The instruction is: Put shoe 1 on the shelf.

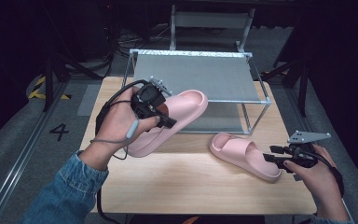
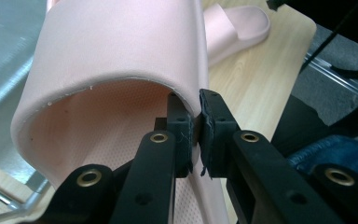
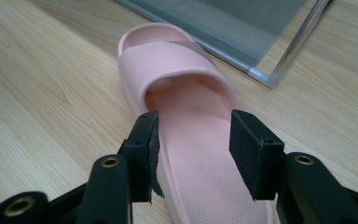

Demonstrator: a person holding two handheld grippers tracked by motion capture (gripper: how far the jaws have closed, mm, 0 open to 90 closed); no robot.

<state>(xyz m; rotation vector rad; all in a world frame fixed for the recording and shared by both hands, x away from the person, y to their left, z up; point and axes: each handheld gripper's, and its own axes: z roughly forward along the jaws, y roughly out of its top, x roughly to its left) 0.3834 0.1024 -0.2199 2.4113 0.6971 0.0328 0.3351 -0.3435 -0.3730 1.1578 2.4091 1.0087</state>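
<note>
My left gripper (image 1: 170, 122) holds a pink slipper (image 1: 186, 105) in the air above the table's left half, toe pointing toward the rack. In the left gripper view the gripper (image 2: 196, 135) is shut on the edge of the slipper's strap (image 2: 116, 46). A second pink slipper (image 1: 242, 154) lies flat on the table at the right. My right gripper (image 1: 268, 156) is at its heel end. In the right gripper view the gripper (image 3: 193, 149) stands open, jaws apart over the insole of this slipper (image 3: 177, 65), without pressing on it.
A metal-framed rack (image 1: 200, 74) with grey mesh shelves stands at the back of the wooden table (image 1: 191, 186). Its front right corner post (image 3: 270, 77) is close beyond the lying slipper's toe. Dark floor, cables and stands surround the table.
</note>
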